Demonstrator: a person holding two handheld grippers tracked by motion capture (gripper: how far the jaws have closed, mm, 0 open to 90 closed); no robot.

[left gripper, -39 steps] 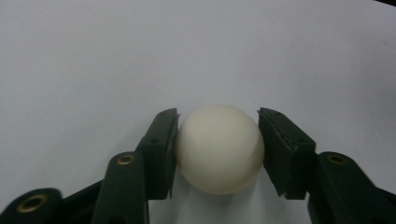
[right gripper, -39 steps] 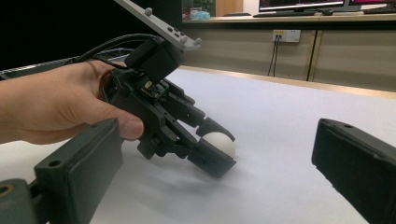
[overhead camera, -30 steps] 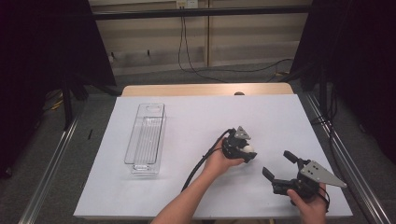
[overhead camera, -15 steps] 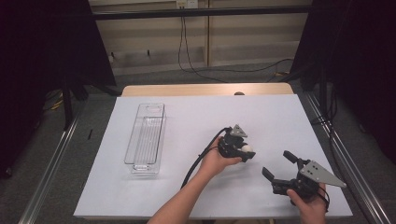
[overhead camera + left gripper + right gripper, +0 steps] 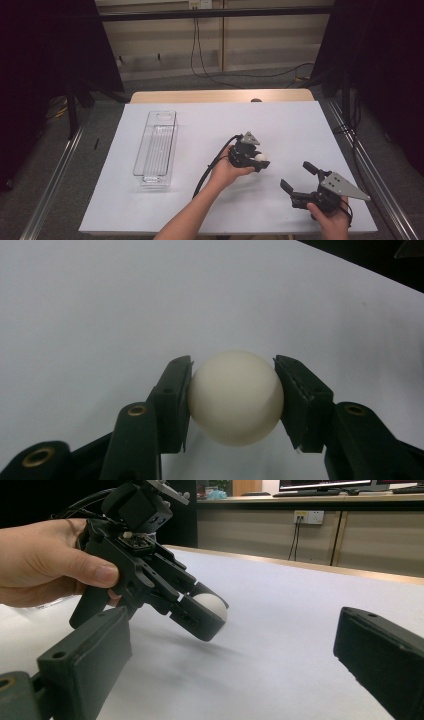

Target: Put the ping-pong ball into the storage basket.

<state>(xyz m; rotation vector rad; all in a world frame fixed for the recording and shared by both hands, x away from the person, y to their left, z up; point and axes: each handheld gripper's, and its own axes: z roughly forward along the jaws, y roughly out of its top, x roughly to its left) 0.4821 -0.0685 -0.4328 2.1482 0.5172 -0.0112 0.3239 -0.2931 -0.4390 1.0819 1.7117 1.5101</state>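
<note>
Risk here lies mostly in the grip itself: the left hand-held gripper [image 5: 259, 161] clamps a smooth, cream-white round ball [image 5: 235, 397] between its two black pads, touching it at two narrow spots on opposite sides. Such a ball could, I judge, squirt out and roll across the white-covered worktop [image 5: 210, 120] if the hand tilts or the squeeze slackens. It is held just above the worktop, well apart from the clear plastic oblong tray [image 5: 156, 148] at the left. The right hand-held gripper [image 5: 298, 176] rests near the front edge with its jaws spread wide and nothing between them.

The left gripper view gives the pad contact on the ball up close. The right gripper view shows the ball [image 5: 212, 606] from the side, with the gripper angled downward, while the high view places the tray.
</note>
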